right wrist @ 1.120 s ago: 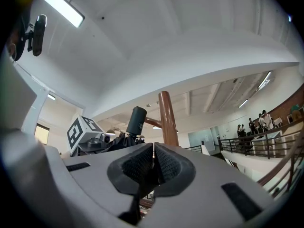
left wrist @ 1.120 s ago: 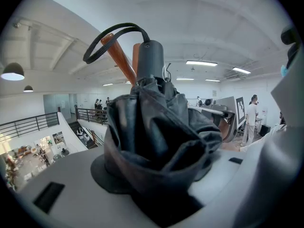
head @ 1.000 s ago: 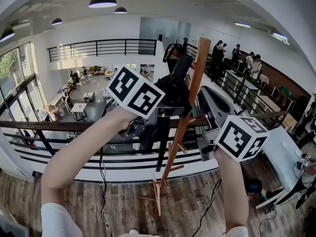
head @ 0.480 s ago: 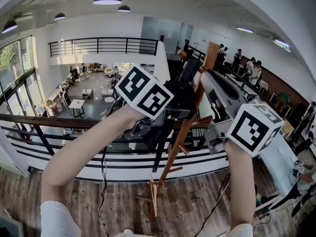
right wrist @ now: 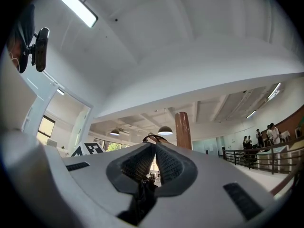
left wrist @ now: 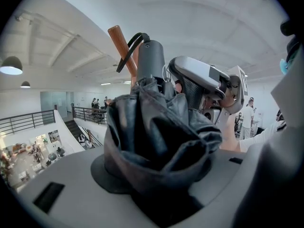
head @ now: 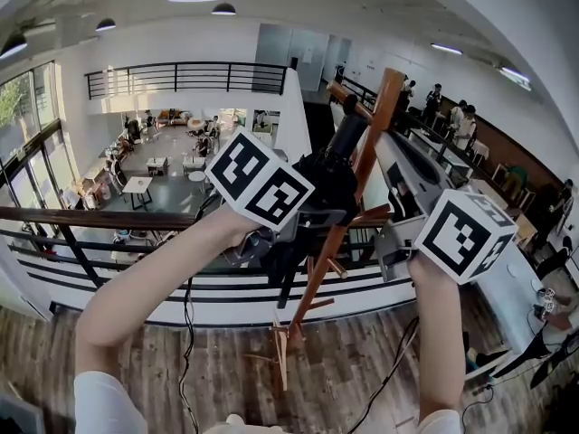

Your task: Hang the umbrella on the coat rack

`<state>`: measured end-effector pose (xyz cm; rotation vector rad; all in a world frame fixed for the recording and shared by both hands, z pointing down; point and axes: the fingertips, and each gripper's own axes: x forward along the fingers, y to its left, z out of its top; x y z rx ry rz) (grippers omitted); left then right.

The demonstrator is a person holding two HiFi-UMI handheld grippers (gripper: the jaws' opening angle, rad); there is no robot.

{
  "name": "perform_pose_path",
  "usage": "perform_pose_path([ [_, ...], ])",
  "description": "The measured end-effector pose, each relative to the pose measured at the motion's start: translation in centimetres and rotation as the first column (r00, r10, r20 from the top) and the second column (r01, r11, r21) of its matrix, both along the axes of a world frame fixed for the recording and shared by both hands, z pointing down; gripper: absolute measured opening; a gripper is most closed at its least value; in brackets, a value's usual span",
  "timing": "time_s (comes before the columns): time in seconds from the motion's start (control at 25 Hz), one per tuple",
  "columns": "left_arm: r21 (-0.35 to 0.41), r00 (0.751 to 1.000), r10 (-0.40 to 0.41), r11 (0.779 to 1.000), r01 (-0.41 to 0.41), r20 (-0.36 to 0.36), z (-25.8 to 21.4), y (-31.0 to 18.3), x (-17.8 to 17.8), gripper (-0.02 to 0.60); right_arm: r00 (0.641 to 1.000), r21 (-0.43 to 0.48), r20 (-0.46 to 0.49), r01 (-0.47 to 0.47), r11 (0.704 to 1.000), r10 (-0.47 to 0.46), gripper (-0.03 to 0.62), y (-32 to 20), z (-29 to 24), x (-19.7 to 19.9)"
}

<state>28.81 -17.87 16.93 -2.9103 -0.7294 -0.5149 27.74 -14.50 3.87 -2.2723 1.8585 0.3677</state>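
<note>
A black folded umbrella stands handle-up in front of the wooden coat rack. My left gripper is shut on its bunched canopy. The grey handle reaches up beside the rack's top, and its black strap loops over towards the pole. My right gripper is held up on the far side of the pole, next to the handle. In the right gripper view its jaws are pressed together on a thin black strap, with the pole just beyond.
Short wooden pegs stick out of the rack's pole, with more lower down. A black railing runs behind the rack above a lower floor. People stand at the far right. A white table is at the right.
My right gripper has risen a little beside the pole. The left gripper has kept still with the umbrella in it.
</note>
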Motion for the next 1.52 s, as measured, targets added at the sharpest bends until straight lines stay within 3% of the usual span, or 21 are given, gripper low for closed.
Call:
perform_pose_path([
  [0.68,-0.037,0.999,-0.044,0.998,0.044,-0.015,3.7,-0.9,-1.0,0.249,0.998,-0.058,0.033,-0.059,0.997,0.06,0.038,-0.8,4.5,0.1],
  [0.96,-0.062,0.999,-0.04,0.997,0.04,0.014,4.3,-0.6,-0.7,0.249,0.996,-0.082,0.06,-0.067,0.994,0.072,0.038,-0.9,4.5,0.3],
  [1.24,-0.09,0.998,-0.042,0.995,0.047,0.051,8.9,1.5,0.8,0.249,0.995,-0.094,0.062,-0.07,0.993,0.076,0.038,1.3,7.8,1.4],
  [1.52,-0.106,0.997,-0.042,0.993,0.05,0.072,8.7,-1.8,0.9,0.249,0.993,-0.107,0.081,-0.076,0.991,0.085,0.038,-2.0,7.0,1.5],
])
